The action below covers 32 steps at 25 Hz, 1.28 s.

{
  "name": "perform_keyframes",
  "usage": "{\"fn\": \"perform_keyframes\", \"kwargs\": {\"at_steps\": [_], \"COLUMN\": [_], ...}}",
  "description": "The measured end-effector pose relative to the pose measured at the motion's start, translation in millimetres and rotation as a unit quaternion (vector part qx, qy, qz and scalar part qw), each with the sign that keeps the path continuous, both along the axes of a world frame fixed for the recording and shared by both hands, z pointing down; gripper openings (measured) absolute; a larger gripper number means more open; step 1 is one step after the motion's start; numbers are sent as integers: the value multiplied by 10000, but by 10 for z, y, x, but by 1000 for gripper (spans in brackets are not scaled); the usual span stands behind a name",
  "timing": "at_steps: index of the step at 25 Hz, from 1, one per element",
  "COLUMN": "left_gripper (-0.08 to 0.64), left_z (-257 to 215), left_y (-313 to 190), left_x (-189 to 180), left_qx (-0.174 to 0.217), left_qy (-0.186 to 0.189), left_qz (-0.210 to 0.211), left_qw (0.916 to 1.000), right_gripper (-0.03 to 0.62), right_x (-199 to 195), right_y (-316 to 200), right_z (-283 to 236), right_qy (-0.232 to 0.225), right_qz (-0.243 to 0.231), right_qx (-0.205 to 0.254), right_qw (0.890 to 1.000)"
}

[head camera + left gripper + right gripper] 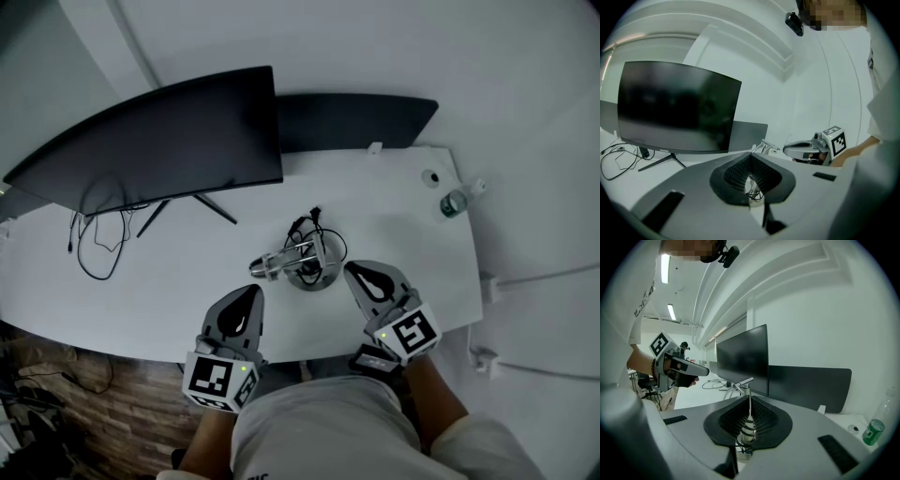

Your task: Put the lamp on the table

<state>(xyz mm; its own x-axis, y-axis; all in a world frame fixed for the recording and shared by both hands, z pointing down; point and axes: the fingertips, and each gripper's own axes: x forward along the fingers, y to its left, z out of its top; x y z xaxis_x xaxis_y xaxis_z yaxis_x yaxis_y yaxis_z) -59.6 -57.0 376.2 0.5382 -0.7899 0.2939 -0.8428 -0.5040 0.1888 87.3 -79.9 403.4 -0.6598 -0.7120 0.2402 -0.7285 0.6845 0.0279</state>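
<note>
A small silver desk lamp [309,267] stands on its round base on the white table [169,291], its head folded low to the left and its black cord [314,230] coiled behind it. My left gripper [251,293] is shut and empty just in front-left of the lamp. Close beside the base on the right, my right gripper [351,270] is also shut and holds nothing. The left gripper view shows the lamp [764,146] beyond the closed left gripper [751,159]. Beyond the closed right gripper [749,401] in the right gripper view, the lamp [742,384] stands untouched.
A large black monitor [159,141] stands at the back left, with a second dark screen [361,122] behind it. Loose cables [98,239] lie by the monitor's foot. A bottle with a green label [456,202] sits at the table's right end. The table's front edge runs just under my grippers.
</note>
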Motion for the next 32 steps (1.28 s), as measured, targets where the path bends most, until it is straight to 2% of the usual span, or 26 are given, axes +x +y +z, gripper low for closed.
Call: {"fn": "perform_keyframes", "kwargs": {"at_steps": [5, 10, 20, 32], "left_gripper": [2, 2, 2, 2], "left_z": [18, 19, -140, -208], "left_y": [26, 43, -26, -26], "left_x": [87, 111, 55, -79], "left_qx": [1, -49, 99, 157], "left_qy": [3, -28, -24, -78], "left_qz": [139, 170, 80, -1], "left_qw": [9999, 9998, 9999, 9998], "right_gripper": [34, 34, 31, 31], "right_x": [43, 6, -89, -161], "right_y": [-13, -13, -94, -95], "right_z": [-1, -104, -464, -460], "right_qy": [279, 344, 163, 118], "right_qz": [110, 84, -16, -82], "right_qx": [-208, -238, -210, -303], "right_qw": [9993, 9991, 9996, 9994]}}
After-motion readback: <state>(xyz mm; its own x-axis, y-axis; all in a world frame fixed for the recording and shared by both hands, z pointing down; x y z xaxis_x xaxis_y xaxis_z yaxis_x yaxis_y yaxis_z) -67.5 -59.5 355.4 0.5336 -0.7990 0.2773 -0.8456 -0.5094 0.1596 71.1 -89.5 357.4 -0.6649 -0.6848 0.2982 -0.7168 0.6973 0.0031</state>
